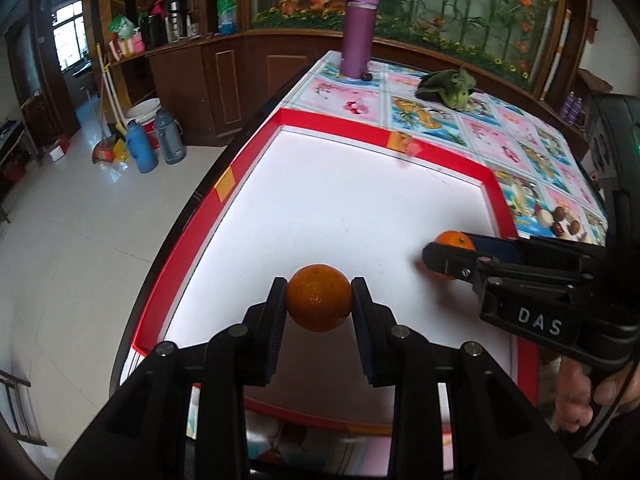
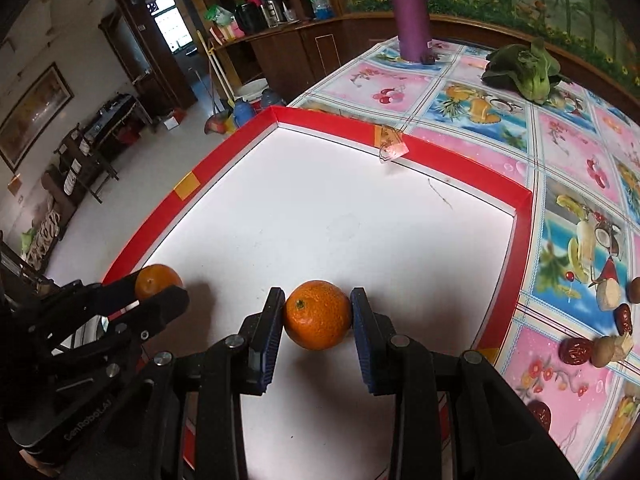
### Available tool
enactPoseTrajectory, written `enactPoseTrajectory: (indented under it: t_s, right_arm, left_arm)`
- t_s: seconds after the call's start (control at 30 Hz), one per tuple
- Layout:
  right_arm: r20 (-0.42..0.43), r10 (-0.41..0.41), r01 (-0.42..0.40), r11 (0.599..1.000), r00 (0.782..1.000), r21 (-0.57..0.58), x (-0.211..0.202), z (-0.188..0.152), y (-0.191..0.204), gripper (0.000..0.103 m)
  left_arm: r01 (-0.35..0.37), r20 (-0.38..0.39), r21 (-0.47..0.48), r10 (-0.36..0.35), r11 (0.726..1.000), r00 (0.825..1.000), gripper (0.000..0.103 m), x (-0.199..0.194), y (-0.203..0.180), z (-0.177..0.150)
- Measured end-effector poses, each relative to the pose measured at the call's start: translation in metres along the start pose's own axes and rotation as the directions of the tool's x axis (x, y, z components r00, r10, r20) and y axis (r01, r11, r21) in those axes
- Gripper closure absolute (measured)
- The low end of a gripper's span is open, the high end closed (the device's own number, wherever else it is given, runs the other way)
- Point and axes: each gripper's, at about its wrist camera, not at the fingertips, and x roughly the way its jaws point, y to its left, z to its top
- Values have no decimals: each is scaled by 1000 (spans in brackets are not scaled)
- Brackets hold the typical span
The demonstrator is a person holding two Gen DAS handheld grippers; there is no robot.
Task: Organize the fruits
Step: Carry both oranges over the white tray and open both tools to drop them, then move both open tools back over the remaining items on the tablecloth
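Note:
My left gripper (image 1: 319, 298) is shut on an orange (image 1: 319, 297) and holds it over the near left part of a white tray with a red rim (image 1: 340, 124). My right gripper (image 2: 318, 314) is shut on a second orange (image 2: 318, 315) over the tray's near part. In the left wrist view the right gripper (image 1: 446, 256) shows at the right with its orange (image 1: 456, 239). In the right wrist view the left gripper (image 2: 160, 292) shows at the left with its orange (image 2: 157, 279). Whether the oranges touch the tray floor I cannot tell.
The tray (image 2: 448, 152) lies on a table with a fruit-patterned cloth (image 2: 480, 104). A purple flask (image 1: 357, 32) and a green leafy vegetable (image 1: 448, 86) stand at the far end. Dates and nuts (image 2: 600, 340) lie right of the tray. The floor drops off at the left.

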Motion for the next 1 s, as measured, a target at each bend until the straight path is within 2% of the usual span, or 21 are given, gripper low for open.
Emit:
enactPoseTrajectory:
  t_s: [0.2,0.43,0.5,0.57,0.6,0.63,0.7,1.0]
  right_arm:
    - [-18,-5,5,1000,1000,11,7,-1,0,71]
    - [-29,-12,12,1000,999,3,8,-1,-1,69]
    - [-28,-9,10,1000,1000,7,6,-1,-4,62]
    - [-12,16,-16,1000,1000,10,-1,-3,-7,60]
    - [7,29,-29,1000,1000,8,-7,-4,-8,59]
    - [22,32,-33,999,999,5,-12,-4,-9,58]
    - [59,32,-32,999,998,-1,-25,-6,-12,51]
    - [161,10,-9,1000,987,-11,-74,-16,-22,50]
  left_arm:
    - [-51,1,1,51,999,999,69,5,0,2]
    - [-138,-36,1,138,990,990,69,23,-2,3]
    - [-157,-34,5,157,988,987,68,25,-3,3]
    - [-184,-32,19,184,983,982,67,26,-7,3]
    - [-209,-27,31,210,977,977,63,25,-9,4]
    - [-234,-20,40,234,972,972,55,25,-11,4]
    - [-260,6,52,260,964,966,47,20,-14,5]
    - [-312,148,80,298,947,943,41,-27,-38,12]
